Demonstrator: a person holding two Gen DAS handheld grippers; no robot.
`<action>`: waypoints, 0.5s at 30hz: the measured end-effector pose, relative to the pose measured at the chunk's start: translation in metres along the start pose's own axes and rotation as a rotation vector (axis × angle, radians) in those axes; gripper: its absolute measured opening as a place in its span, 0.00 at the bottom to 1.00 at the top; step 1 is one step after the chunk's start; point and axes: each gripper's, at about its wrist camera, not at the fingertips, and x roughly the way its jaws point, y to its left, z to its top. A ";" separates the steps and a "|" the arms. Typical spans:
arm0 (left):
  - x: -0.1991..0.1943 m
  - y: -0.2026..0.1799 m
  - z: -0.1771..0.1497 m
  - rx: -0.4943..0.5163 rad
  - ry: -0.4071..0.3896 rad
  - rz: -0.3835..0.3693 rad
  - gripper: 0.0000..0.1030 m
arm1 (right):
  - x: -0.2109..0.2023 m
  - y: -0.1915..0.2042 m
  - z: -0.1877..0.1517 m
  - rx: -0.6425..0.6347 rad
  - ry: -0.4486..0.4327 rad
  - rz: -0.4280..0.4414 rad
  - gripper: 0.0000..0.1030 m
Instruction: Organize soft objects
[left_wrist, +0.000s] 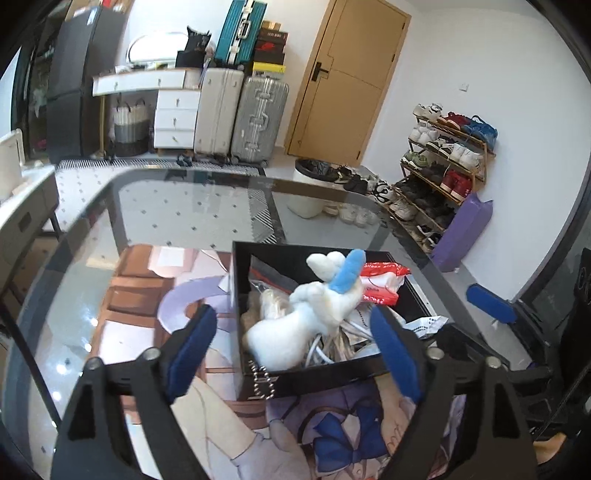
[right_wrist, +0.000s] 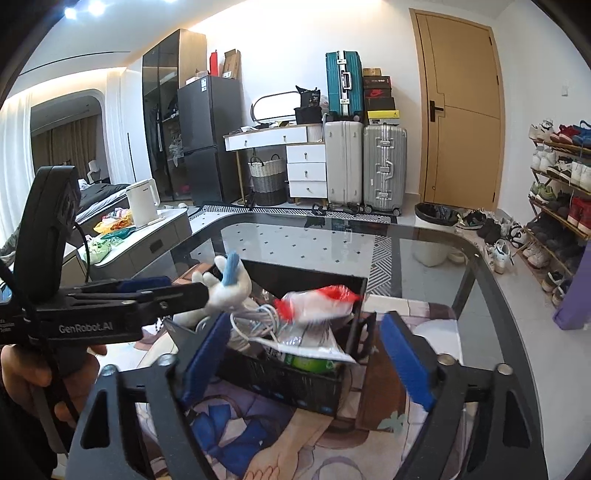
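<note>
Spread wide apart at 6 o'clock in the left wrist view, left gripper (left_wrist: 295, 343) with blue pads (left_wrist: 192, 350) framing but not clamping white plush toy (left_wrist: 306, 314), which lay in black box (left_wrist: 332, 373) on glass table (left_wrist: 177, 206), blue part pointing toward 1 o'clock. Likewise gaping in its own view, right gripper (right_wrist: 303, 354), holding nothing, above the box's near wall at 6 o'clock; red-and-white packet (right_wrist: 317, 302) and white cables (right_wrist: 255, 321) heaped inside, toy's paw at 10 o'clock
</note>
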 end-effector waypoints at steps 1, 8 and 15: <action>-0.002 -0.002 -0.001 0.015 -0.004 0.007 0.85 | -0.002 -0.001 -0.001 0.004 -0.002 -0.003 0.90; -0.017 -0.010 -0.010 0.090 -0.039 0.061 1.00 | -0.017 -0.005 -0.007 0.025 -0.008 -0.004 0.99; -0.023 -0.010 -0.025 0.147 -0.048 0.107 1.00 | -0.022 -0.005 -0.017 0.038 -0.009 0.007 0.99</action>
